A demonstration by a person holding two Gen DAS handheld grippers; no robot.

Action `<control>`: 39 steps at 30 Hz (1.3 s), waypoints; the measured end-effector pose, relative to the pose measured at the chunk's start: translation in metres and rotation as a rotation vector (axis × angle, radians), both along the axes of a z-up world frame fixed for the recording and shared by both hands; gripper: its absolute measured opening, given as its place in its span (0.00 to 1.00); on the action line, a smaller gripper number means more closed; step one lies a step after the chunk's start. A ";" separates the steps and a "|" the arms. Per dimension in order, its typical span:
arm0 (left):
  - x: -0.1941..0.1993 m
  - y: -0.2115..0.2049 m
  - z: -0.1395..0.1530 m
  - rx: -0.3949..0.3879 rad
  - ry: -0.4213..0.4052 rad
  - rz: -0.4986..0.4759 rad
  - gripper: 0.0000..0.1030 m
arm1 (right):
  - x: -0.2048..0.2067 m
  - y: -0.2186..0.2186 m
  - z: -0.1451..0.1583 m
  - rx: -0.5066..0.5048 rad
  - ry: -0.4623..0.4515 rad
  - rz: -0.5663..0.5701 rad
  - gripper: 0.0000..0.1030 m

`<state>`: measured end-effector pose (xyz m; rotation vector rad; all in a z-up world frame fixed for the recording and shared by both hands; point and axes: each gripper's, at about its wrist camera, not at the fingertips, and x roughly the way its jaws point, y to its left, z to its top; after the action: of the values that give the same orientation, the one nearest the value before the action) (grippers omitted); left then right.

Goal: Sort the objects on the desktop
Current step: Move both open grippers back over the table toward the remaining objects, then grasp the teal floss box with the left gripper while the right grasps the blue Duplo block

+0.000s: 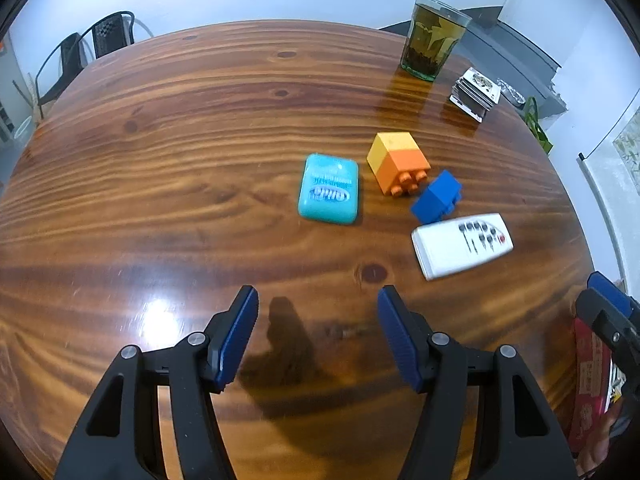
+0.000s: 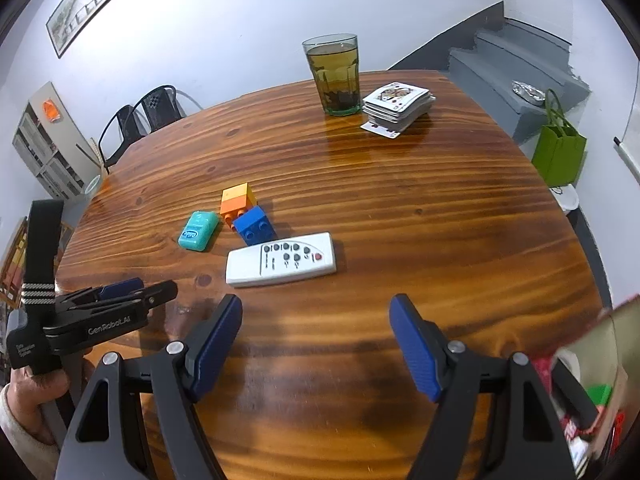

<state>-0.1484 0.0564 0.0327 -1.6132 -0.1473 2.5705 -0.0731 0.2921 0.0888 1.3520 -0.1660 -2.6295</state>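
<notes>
On the wooden table point(image 1: 160, 160) lie a teal floss case point(image 1: 329, 189), a yellow-and-orange block point(image 1: 398, 162), a blue block point(image 1: 437, 197) and a white remote point(image 1: 462, 245). The right wrist view shows the same group: floss case point(image 2: 199, 230), yellow-orange block point(image 2: 237, 202), blue block point(image 2: 255, 225), remote point(image 2: 281, 265). My left gripper point(image 1: 318, 300) is open and empty, short of the floss case. My right gripper point(image 2: 316, 308) is open and empty, just short of the remote. The left gripper also shows at the left of the right wrist view point(image 2: 132, 292).
A glass of tea point(image 2: 335, 74) and a deck of playing cards point(image 2: 398, 106) stand at the far side of the table. A box with red and green items point(image 2: 592, 392) sits at the near right. Chairs point(image 2: 140, 120) stand beyond the far left edge.
</notes>
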 end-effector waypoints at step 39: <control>-0.058 0.017 -0.020 -0.079 0.106 -0.104 0.41 | -0.082 -0.044 -0.036 -0.006 -0.022 0.112 0.77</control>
<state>-0.2068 0.0730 0.0125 -1.4627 0.0461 2.6051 -0.1556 0.2479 0.0529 1.3476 -0.0977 -2.5210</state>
